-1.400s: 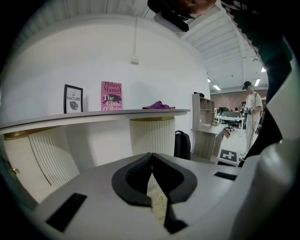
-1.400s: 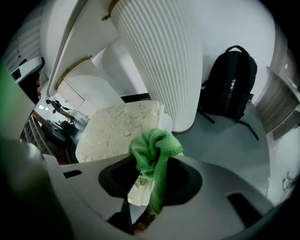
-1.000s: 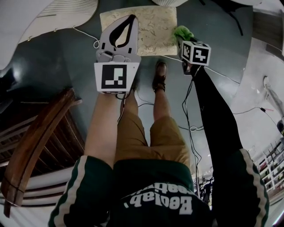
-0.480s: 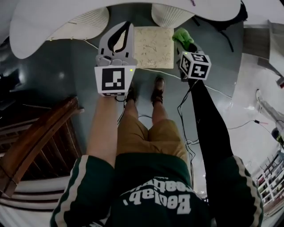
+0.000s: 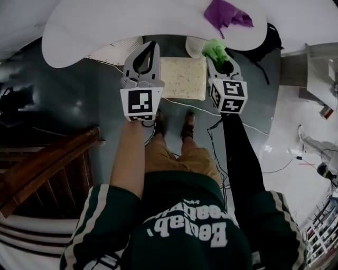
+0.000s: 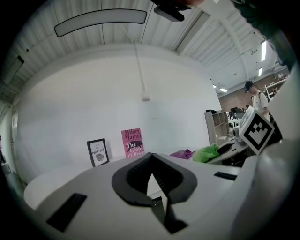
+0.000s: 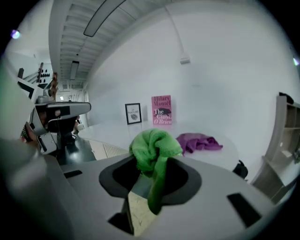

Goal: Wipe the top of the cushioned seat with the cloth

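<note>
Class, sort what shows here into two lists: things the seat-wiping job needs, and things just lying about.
Belongs to the job: green cloth, pinched in the right gripper; cushioned seat.

Just lying about: purple cloth, pink book and framed picture, all on the white table.

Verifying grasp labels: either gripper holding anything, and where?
Right gripper is shut on the green cloth, pinching a bunched fold. Left gripper is shut, holding nothing.

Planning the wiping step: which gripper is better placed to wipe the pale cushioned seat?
The right gripper: its jaws hold the green fluffy cloth near the pale square cushioned seat. The left gripper is shut, empty.
</note>
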